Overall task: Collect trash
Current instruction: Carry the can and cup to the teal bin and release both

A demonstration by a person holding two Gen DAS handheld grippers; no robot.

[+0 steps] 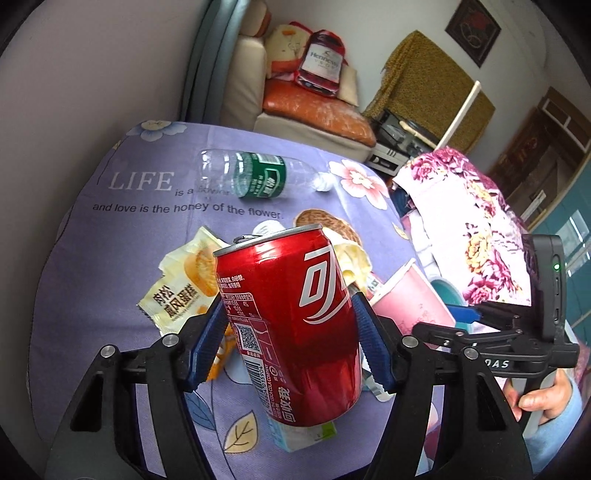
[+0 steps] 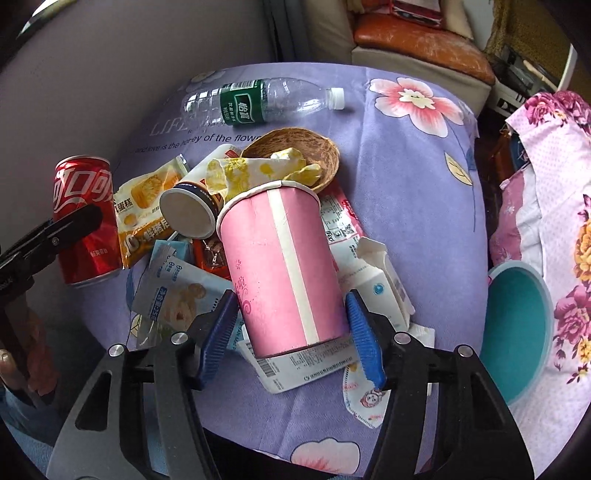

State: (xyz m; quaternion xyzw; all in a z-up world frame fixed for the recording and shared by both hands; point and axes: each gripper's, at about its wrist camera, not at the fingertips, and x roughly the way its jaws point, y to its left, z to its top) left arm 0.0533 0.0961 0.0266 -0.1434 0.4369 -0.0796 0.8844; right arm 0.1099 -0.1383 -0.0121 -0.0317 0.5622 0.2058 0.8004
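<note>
Trash items are clamped: red aluminium cola can (image 1: pixel 295 317) upright in left gripper (image 1: pixel 286 332), pink paper cup (image 2: pixel 284 269) upright in right gripper (image 2: pixel 291 332), nearer the teal plastic bin (image 2: pixel 517 332) at the tabletop's right edge.

Cream armchair (image 1: pixel 255 74), pale wall (image 1: pixel 92 74)

Home living room: cushioned sofa (image 1: pixel 295 99), framed picture (image 1: pixel 472 31), floral tablecloth (image 1: pixel 122 229).

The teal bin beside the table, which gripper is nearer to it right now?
Right. The right gripper, holding the pink cup, sits just beside the teal bin. The left gripper, clamped on the red can, is further away across the trash pile.
</note>
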